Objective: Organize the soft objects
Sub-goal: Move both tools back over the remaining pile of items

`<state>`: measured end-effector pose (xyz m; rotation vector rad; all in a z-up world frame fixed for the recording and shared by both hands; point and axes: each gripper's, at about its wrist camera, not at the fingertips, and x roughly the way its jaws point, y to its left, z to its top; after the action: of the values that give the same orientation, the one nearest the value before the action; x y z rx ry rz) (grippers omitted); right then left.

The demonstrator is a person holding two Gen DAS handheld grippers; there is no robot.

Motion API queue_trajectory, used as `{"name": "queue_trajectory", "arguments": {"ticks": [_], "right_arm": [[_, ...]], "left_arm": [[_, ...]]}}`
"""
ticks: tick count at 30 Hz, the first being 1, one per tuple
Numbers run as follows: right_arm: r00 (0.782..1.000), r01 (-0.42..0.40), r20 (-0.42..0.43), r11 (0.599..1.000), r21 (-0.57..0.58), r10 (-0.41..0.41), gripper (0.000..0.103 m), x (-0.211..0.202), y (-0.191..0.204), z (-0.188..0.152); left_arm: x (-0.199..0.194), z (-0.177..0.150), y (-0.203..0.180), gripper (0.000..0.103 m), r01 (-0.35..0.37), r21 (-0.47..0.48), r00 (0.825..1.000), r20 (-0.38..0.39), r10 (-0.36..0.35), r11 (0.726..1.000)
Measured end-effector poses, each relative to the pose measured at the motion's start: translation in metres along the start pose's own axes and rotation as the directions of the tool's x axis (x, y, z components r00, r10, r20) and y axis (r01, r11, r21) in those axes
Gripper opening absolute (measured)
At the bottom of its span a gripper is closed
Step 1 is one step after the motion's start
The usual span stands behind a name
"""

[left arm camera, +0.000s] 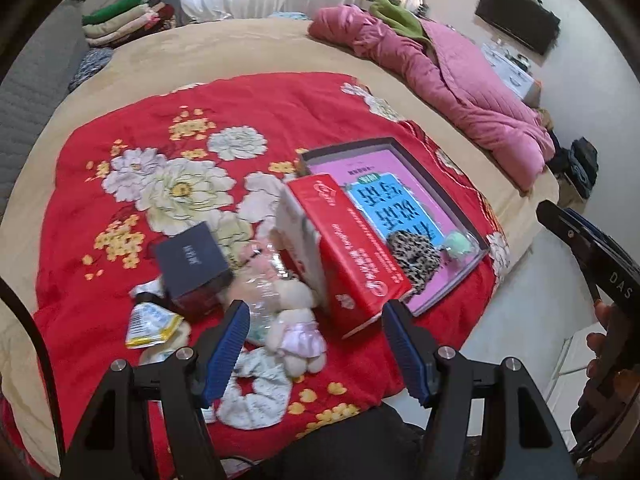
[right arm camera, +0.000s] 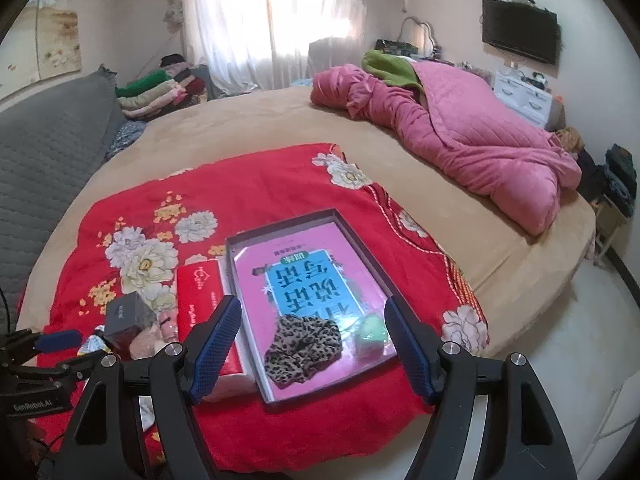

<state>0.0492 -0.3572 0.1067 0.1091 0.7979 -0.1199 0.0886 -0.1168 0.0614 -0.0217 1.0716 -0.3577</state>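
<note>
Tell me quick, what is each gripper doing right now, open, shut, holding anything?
Left gripper: open, holding nothing, above the small cream plush bear.
Right gripper: open, holding nothing, above the leopard-print fabric scrunchie.

My left gripper [left arm camera: 314,354] and right gripper [right arm camera: 314,350] look alike: black angular frames, round silver screws at the joints, ribbed blue pads [left arm camera: 226,354] on both fingers. White "GenRobot.AI" lettering marks the left one's body.

**Daylit room, fisheye views**

Daylight enters through the curtained window [right arm camera: 272,20] at 12 o'clock, blown out to white glare. The bed [right arm camera: 248,132] is evenly lit with soft shadows. Both views bend strongly toward black corners. The left view is slightly motion-blurred; the right is sharper.
</note>
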Motion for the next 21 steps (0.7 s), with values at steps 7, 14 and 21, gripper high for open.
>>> {"name": "queue_trajectory", "arguments": {"ticks": [7, 14, 21], "right_arm": [[0.999, -0.046, 0.016, 0.999, -0.029, 0.046, 0.075, -0.008, 0.026, 0.005], [0.995, -0.094, 0.018, 0.993, -0.077, 0.096, 0.075, -0.012, 0.056, 0.007], [0.987, -0.159, -0.014, 0.979, -0.131, 0.159, 0.075, -0.008, 0.093, 0.000]], "left_arm": [[-0.021, -0.004, 0.044, 0.068, -0.051, -0.056, 0.999, 0.016, 0.052, 0.997], [-0.033, -0.012, 0.095, 0.068, -0.083, -0.155, 0.996, 0.026, 0.088, 0.984], [-0.039, -0.024, 0.135, 0.068, -0.116, -0.232, 0.992, 0.018, 0.124, 0.966]]}}
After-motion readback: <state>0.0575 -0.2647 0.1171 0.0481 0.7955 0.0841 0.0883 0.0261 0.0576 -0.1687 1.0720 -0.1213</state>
